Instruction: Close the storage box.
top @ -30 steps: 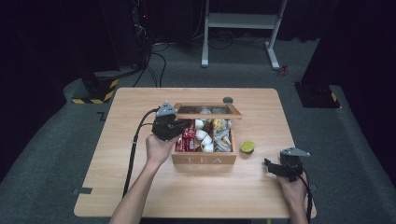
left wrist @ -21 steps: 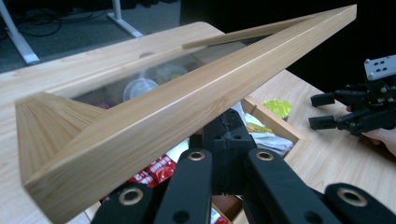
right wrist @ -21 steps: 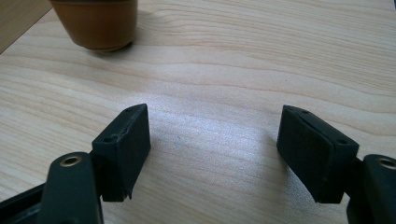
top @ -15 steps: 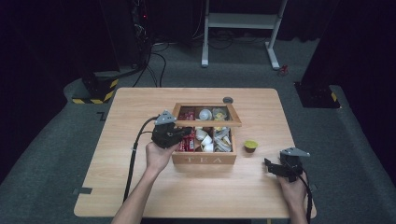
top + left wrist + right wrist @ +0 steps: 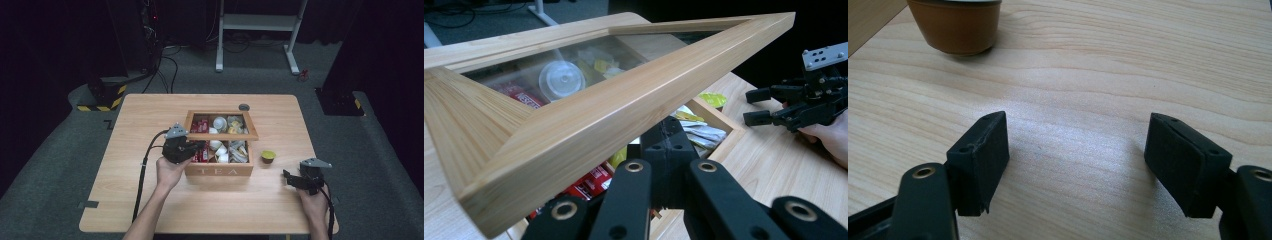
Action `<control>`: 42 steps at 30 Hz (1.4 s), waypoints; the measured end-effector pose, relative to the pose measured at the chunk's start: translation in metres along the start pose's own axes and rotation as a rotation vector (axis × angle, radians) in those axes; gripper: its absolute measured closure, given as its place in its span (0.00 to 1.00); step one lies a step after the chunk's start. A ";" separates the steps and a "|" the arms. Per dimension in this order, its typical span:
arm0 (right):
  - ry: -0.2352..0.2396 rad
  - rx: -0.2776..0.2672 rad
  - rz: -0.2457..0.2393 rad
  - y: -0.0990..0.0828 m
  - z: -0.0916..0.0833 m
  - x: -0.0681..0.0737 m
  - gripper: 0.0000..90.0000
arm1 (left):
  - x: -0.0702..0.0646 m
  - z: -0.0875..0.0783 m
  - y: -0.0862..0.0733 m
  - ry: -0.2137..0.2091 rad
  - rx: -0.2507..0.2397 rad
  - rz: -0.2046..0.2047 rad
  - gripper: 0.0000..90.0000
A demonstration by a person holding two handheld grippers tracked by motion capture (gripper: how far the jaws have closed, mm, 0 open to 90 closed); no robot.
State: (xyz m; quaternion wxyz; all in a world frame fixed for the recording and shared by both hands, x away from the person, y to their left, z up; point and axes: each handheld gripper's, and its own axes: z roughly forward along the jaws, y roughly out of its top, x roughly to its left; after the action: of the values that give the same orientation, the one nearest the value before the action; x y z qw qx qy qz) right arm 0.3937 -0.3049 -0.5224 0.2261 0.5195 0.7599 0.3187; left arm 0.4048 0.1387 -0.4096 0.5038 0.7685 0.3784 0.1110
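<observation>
The right tool point(image 5: 291, 179) is resting near the front right of the pale, grained wooden tabletop point(image 5: 150, 115), its flat black pads point(image 5: 985, 150) standing wide apart over bare wood. Just ahead of it a small brown cup point(image 5: 268, 156) with a yellow-green top is sitting beside the box. The left tool point(image 5: 200, 146) is reaching in under the lid point(image 5: 624, 107), a smooth light-wood frame around a clear pane; its black fingers are pressed together beneath the frame's front rail. Compared with a second ago, the lid is hanging lower over the wooden tea box point(image 5: 220, 171). Red packets point(image 5: 589, 182), white round pods point(image 5: 561, 80) and paper sachets point(image 5: 704, 131) are filling its compartments.
</observation>
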 end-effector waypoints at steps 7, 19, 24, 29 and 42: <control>-0.001 0.000 0.001 0.000 0.000 0.000 0.29 | -0.001 0.001 -0.005 0.001 0.004 0.003 1.00; -0.001 -0.001 -0.003 0.000 0.000 0.000 0.29 | -0.001 0.005 -0.023 -0.030 0.031 -0.016 1.00; 0.000 0.000 0.000 0.000 0.000 0.000 0.29 | -0.002 0.007 -0.029 -0.026 0.045 -0.010 1.00; 0.000 -0.001 -0.006 0.000 0.000 0.000 0.29 | -0.002 0.008 -0.031 -0.025 0.051 -0.008 1.00; -0.001 0.000 -0.002 0.000 0.000 0.000 0.29 | -0.009 0.014 -0.043 -0.022 0.108 0.029 1.00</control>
State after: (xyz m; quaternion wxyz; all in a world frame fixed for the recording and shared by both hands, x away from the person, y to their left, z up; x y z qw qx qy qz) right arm 0.3938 -0.3050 -0.5224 0.2267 0.5189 0.7602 0.3184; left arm 0.3857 0.1317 -0.4511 0.4643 0.8011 0.3670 0.0892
